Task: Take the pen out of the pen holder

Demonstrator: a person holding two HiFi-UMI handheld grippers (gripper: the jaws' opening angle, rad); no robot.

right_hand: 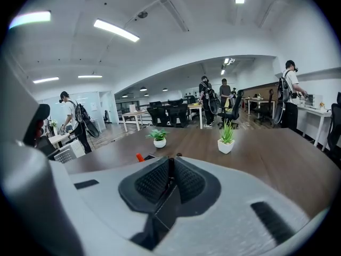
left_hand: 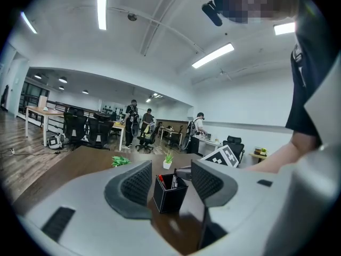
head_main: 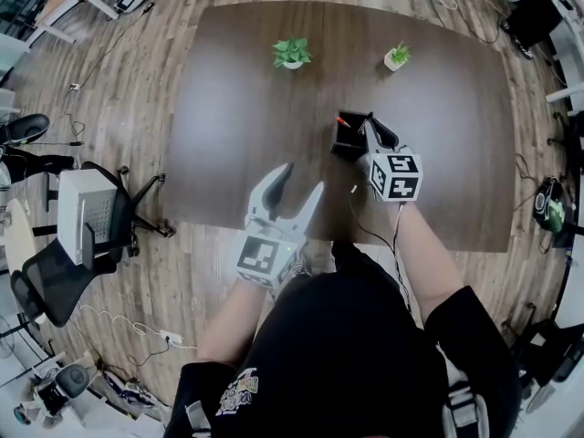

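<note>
A black square pen holder (head_main: 347, 141) stands on the dark wooden table (head_main: 237, 126); a red-capped pen (head_main: 340, 120) sticks out of it. My right gripper (head_main: 370, 128) is over the holder's right side. In the right gripper view its jaws (right_hand: 171, 167) stand almost together, pressed on a thin dark pen whose end (right_hand: 178, 154) shows just above the pads; the red cap (right_hand: 139, 157) peeks out to their left. My left gripper (head_main: 303, 177) hovers open near the table's front edge. Its view frames the holder (left_hand: 170, 196) between the spread fingers, apart from them.
Two small potted plants (head_main: 292, 53) (head_main: 397, 57) stand at the far side of the table. An office chair (head_main: 82, 213) is on the floor to the left. Cables lie on the wooden floor around the table.
</note>
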